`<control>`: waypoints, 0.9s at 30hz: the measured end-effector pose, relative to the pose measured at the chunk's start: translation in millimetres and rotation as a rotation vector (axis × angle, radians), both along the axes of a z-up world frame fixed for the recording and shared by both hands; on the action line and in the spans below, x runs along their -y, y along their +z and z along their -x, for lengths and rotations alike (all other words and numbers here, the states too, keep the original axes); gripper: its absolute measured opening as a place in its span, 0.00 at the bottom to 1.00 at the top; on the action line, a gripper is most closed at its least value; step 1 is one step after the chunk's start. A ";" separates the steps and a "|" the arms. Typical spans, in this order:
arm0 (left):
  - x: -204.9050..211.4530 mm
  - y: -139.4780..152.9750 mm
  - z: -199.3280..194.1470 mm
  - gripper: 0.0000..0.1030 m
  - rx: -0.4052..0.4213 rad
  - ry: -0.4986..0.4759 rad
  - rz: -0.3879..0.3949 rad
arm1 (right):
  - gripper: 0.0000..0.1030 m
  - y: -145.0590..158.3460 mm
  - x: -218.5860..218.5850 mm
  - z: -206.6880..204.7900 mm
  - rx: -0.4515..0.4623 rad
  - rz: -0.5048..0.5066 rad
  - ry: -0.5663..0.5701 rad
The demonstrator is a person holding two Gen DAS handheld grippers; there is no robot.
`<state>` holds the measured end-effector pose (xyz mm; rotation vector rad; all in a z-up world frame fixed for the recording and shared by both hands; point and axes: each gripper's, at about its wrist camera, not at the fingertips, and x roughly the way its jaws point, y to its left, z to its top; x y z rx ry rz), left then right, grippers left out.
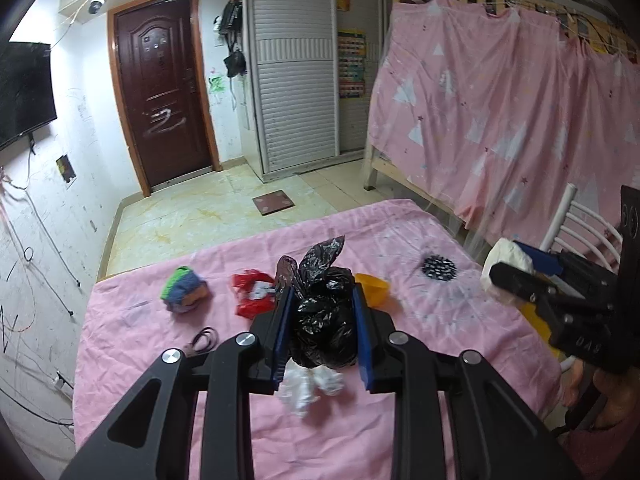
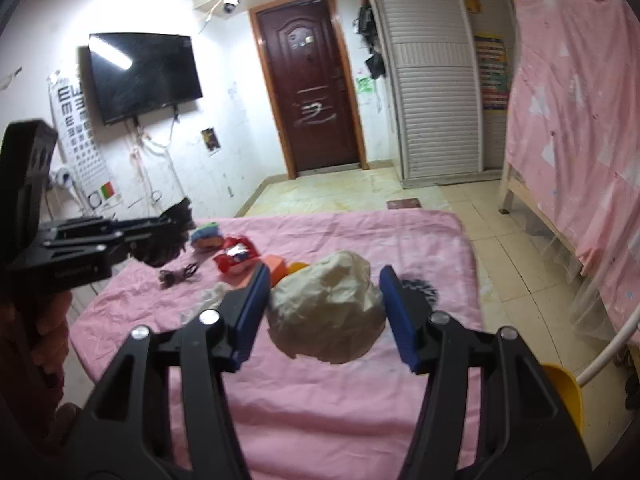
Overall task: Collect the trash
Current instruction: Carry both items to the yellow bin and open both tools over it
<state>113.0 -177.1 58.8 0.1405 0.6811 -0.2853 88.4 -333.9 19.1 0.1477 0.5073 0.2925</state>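
Note:
My left gripper point(image 1: 322, 296) is shut on a crumpled black plastic bag point(image 1: 324, 312), held above the pink-clothed table point(image 1: 420, 360). My right gripper point(image 2: 324, 272) is shut on a cream crumpled paper wad point(image 2: 326, 312), also held over the table. In the left wrist view the right gripper point(image 1: 516, 280) shows at the right edge with the wad point(image 1: 506, 264). On the cloth lie a red wrapper point(image 1: 252, 294), a green, blue and orange bundle point(image 1: 184, 288), a white plastic scrap point(image 1: 310, 388) and a yellow piece point(image 1: 372, 288).
A black-and-white patterned item point(image 1: 438, 267) and a black looped cord point(image 1: 202, 340) lie on the cloth. An orange box point(image 2: 276, 266) sits by the red wrapper point(image 2: 236, 258). A yellow container point(image 2: 560, 396) and a white chair point(image 1: 576, 232) stand at the table's right. Beyond is tiled floor.

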 end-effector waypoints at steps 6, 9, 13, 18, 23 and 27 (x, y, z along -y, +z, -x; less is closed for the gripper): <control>29.7 -0.8 2.1 0.20 -0.010 -0.040 -0.003 | 0.53 8.7 46.7 12.2 0.043 -0.038 -0.112; 44.9 -0.5 5.0 0.20 -0.016 -0.068 0.010 | 0.53 10.4 68.9 19.2 0.054 -0.054 -0.168; 72.2 -1.8 11.3 0.20 -0.025 -0.123 0.017 | 0.53 11.5 101.4 29.7 0.069 -0.076 -0.249; 109.3 -4.3 17.1 0.20 -0.043 -0.189 0.030 | 0.53 11.1 128.5 38.1 0.073 -0.086 -0.316; 145.1 -7.3 20.0 0.20 -0.073 -0.255 0.046 | 0.53 11.3 146.3 45.9 0.077 -0.063 -0.384; 167.3 -11.7 21.8 0.20 -0.095 -0.294 0.055 | 0.53 10.2 156.9 50.9 0.074 -0.048 -0.410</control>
